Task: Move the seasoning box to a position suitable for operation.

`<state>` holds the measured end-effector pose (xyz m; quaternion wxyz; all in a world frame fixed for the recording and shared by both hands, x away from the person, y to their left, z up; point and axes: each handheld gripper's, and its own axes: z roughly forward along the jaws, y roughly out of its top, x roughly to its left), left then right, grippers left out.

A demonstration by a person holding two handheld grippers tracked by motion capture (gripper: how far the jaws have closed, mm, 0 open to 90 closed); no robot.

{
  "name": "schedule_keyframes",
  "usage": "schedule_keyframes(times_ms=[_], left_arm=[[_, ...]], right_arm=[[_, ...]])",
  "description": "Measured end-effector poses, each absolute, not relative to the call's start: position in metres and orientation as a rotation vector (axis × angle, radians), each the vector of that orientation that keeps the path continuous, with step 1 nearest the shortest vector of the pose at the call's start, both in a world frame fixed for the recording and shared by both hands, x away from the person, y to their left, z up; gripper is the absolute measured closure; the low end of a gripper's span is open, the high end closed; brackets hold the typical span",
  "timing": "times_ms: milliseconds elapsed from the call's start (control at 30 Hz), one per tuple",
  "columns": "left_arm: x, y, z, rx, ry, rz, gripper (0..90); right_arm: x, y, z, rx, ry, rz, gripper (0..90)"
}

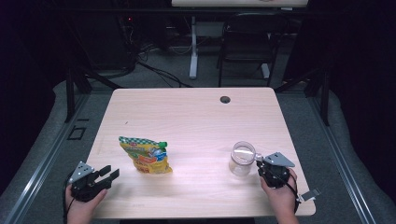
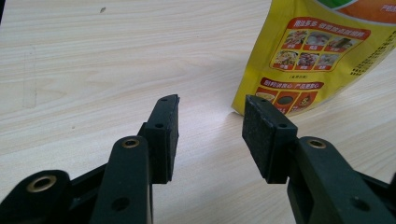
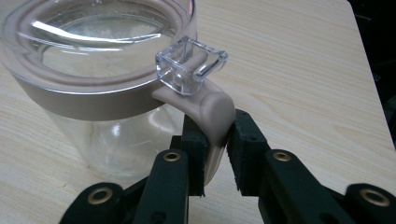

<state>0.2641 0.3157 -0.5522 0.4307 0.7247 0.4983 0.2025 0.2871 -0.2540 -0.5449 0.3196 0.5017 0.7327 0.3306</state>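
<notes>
Gripping the beige handle (image 3: 215, 122) of the clear jar (image 1: 242, 159), our right tongs (image 3: 215, 148) have their black pads pressed on either side of that handle, with only the handle's width between them; the jar stands upright on the right half of the surface (image 1: 196, 116), its beige-rimmed lid on and a clear latch (image 3: 191, 64) sitting just above the handle. Our left tongs (image 2: 210, 135) stand well apart with nothing between the pads, hovering low over the wood and pointing toward the lower corner of the yellow pouch (image 2: 308, 56), near it but not touching. Seen from the high view, our right hand (image 1: 280, 189) comes in from the bottom edge and holds its tongs (image 1: 259, 164) level against the jar's right side, while our left hand (image 1: 81, 203) rests at the near left corner with its tongs (image 1: 109, 173) aimed to the right at the pouch (image 1: 145, 155), which lies left of centre with a green cap at its upper end. Beyond the pale wooden surface we see grey carpet, a dark chair (image 1: 247, 42), a white table leg (image 1: 193, 46) and cables on the floor.
</notes>
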Motion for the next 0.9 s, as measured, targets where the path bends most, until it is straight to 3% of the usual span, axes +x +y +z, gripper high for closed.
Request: schedule_keyframes(times_ms=[900], left_arm=[[0.265,0.314,-0.553,1.807,1.233,0.507,56.1]], right_arm=[[0.283,-0.235,-0.544,1.19,2.05,0.966,77.0]])
